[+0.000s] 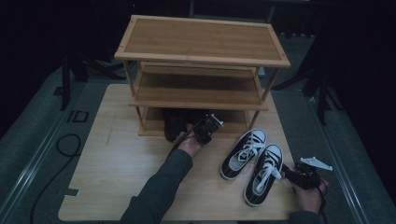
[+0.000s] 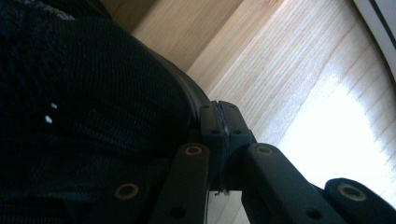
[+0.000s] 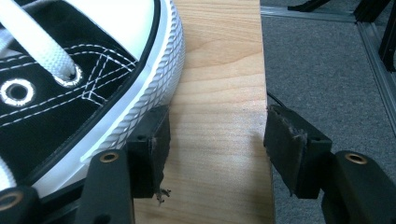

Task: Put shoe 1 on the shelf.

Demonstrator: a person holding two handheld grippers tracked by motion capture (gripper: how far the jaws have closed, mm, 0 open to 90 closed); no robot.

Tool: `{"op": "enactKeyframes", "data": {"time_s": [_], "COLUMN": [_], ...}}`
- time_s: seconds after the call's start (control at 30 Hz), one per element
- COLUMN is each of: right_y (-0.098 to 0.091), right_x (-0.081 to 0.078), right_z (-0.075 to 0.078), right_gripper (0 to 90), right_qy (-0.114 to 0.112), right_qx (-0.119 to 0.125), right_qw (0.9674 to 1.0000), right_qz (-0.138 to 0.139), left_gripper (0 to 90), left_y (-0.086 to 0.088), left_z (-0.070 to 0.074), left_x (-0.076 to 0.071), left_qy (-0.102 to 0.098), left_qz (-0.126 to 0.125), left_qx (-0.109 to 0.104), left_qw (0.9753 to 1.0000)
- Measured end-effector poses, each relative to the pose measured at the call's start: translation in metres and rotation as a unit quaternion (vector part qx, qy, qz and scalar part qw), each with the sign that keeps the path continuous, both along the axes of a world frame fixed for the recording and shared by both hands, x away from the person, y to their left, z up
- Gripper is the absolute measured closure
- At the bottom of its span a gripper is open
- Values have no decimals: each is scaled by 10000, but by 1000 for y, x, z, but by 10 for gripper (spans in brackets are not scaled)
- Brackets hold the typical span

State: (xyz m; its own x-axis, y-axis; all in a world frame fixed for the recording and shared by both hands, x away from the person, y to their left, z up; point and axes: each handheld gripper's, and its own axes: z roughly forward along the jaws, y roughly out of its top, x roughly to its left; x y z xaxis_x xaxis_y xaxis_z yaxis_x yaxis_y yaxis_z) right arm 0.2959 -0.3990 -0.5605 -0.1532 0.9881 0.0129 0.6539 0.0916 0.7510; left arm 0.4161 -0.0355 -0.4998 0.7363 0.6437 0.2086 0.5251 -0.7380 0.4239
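A bamboo shoe rack [image 1: 201, 44] with three shelves stands at the back of the wooden table [image 1: 121, 168]. A black mesh shoe [image 1: 175, 123] sits at the rack's bottom shelf. My left gripper [image 1: 205, 128] is just right of it; in the left gripper view the black shoe [image 2: 84, 102] lies against the left jaw, and the left gripper [image 2: 218, 125] is shut with nothing between its pads. Two black-and-white sneakers [image 1: 243, 154] [image 1: 264, 175] lie at the front right. My right gripper [image 1: 286, 171] stands open beside the nearer sneaker [image 3: 70, 70]; its left pad [image 3: 149, 149] is at the sole.
The table's right edge [image 3: 261, 70] runs close to the right gripper's outer pad, with grey carpet floor [image 3: 327, 60] beyond. A cable [image 1: 67, 144] loops on the floor at the left. Dark stands surround the rack.
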Motion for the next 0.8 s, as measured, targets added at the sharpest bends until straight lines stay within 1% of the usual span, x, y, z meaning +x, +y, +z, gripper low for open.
{"op": "enactKeyframes", "data": {"time_s": [0.03,0.07,0.1,0.2,0.3,0.47,0.5,0.53,0.57,0.63,0.73,0.77,0.8], "right_y": [0,0,0,0,0,0,0,0,0,0,0,0,0], "right_x": [0,0,0,0,0,0,0,0,0,0,0,0,0], "right_z": [0,0,0,0,0,0,0,0,0,0,0,0,0], "right_gripper": [406,406,406,406,406,406,406,406,406,406,405,406,406], "right_qy": [-1,-1,0,0,1,1,1,1,2,1,0,0,0], "right_qx": [0,2,2,1,-5,-9,-7,-7,-5,-1,2,0,0], "right_qw": [10000,10000,10000,10000,10000,10000,10000,10000,10000,10000,10000,10000,10000], "right_qz": [0,0,0,1,-3,-3,-3,-3,-3,-1,1,0,0], "left_gripper": [900,899,894,877,862,825,813,804,792,788,773,760,760], "left_y": [2,3,5,8,15,19,21,21,22,23,24,24,24], "left_z": [1,1,0,0,-3,-2,-2,-2,-1,-1,0,1,1], "left_x": [0,0,-1,-3,-8,-13,-15,-15,-16,-17,-19,-20,-21], "left_qy": [45,77,120,152,195,251,295,295,346,347,402,421,425], "left_qz": [-96,-104,-110,-92,-137,-228,-299,-299,-433,-460,-492,-516,-517], "left_qx": [170,159,103,69,16,-54,-157,-157,-83,-56,-117,-104,-187], "left_qw": [9998,9998,9998,9998,9997,9994,9990,9990,9984,9983,9979,9977,9976]}}
